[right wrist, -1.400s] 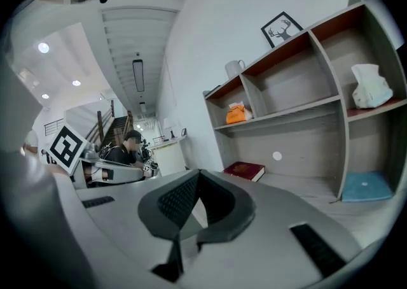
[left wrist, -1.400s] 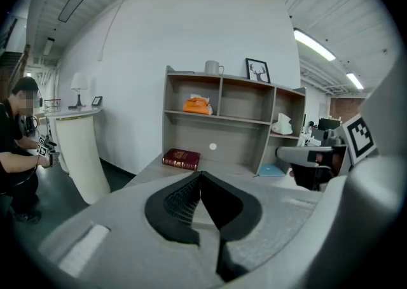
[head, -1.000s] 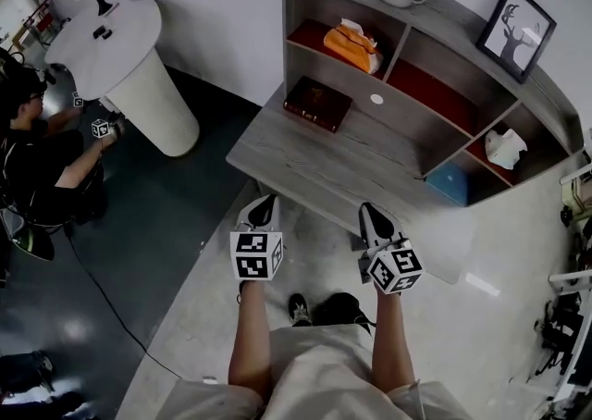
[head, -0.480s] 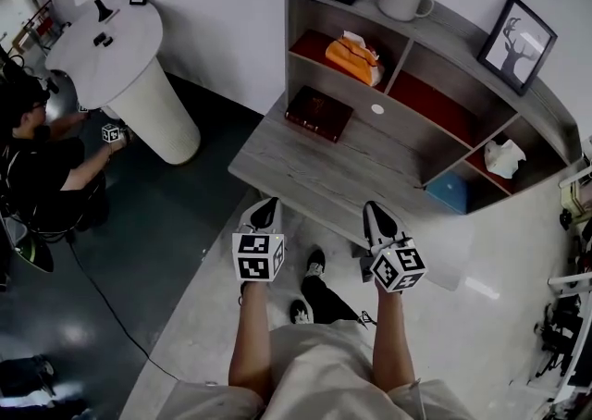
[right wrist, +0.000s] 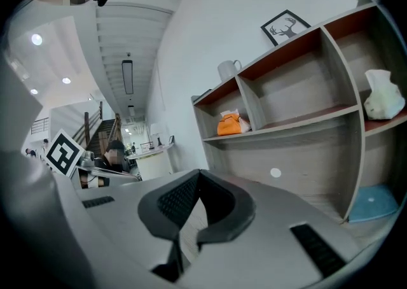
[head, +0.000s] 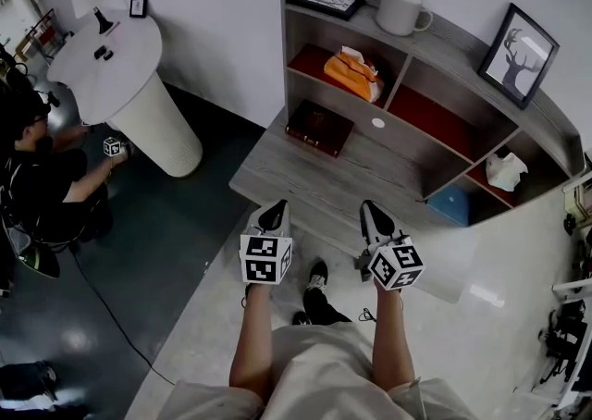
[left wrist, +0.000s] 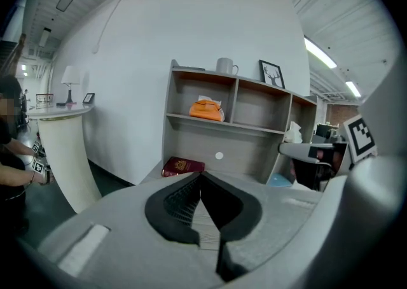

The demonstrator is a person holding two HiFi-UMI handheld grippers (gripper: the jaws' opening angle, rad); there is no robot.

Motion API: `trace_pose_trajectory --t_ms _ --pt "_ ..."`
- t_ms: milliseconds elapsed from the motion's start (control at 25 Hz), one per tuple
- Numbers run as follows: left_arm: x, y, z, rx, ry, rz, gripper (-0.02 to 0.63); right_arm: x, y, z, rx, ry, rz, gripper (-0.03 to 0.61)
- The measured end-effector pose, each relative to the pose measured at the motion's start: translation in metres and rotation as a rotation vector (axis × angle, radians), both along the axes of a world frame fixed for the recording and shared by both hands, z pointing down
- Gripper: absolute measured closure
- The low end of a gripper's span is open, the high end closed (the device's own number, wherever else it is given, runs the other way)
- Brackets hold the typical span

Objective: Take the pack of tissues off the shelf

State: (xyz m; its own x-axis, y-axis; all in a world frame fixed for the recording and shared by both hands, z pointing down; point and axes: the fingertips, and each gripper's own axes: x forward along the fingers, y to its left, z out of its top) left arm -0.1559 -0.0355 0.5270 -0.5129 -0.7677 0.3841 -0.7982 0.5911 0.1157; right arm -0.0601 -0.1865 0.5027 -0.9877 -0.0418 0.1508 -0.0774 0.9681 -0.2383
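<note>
Approach step is judged to be in hand; nothing is gripped yet. The left gripper (head: 270,217) and right gripper (head: 376,220) are held side by side above the near edge of the desk (head: 305,173), both pointed toward the shelf (head: 294,34) at the far side. The jaws of each are seen pressed together, with nothing between them. The pack of tissues (head: 351,64), orange, is found in the upper left compartment of the shelf, toward the right of that compartment and near the upright divider, well apart from both grippers. For the next move, one pair of jaws would need to be spread, carried across the desk and raised to the level of that compartment, then closed across the soft pack. Entry is bounded by the top board above, the divider at the right and the shelf wall at the left; more open room is seen to the left of the pack. A book (head: 317,117) lies on the desk below that compartment and would have to be passed over. A mug (head: 400,9) stands on the top board near the divider line; a high approach is judged risky there. The middle of the desk is otherwise bare.
</note>
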Motion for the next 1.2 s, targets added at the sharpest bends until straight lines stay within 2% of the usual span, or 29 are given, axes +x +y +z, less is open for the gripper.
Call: trace_pose_trajectory --t_ms 280,440,640,720,1200 --pt "-0.02 -0.027 -0.014 -0.008 -0.026 0.022 0.603 -0.036 -0.01 -0.004 -0.023 0.002 -0.03 0.563" --pt "-0.031 -0.049 -0.02 -0.02 -0.044 0.047 0.603 -0.056 -0.032 -0.014 -0.02 -0.023 -0.007 0.563" --pt "-0.056 -0.067 -0.027 -0.017 -0.061 0.04 0.603 -0.085 -0.059 -0.01 0.114 0.065 -0.012 0.563" --pt "-0.065 -0.074 -0.028 -0.015 -0.065 0.038 0.603 -0.096 -0.068 -0.011 0.135 0.076 -0.016 0.563" --pt "-0.116 -0.09 -0.031 -0.038 -0.089 -0.023 0.603 -0.16 -0.099 0.005 0.088 0.095 -0.076 0.563"
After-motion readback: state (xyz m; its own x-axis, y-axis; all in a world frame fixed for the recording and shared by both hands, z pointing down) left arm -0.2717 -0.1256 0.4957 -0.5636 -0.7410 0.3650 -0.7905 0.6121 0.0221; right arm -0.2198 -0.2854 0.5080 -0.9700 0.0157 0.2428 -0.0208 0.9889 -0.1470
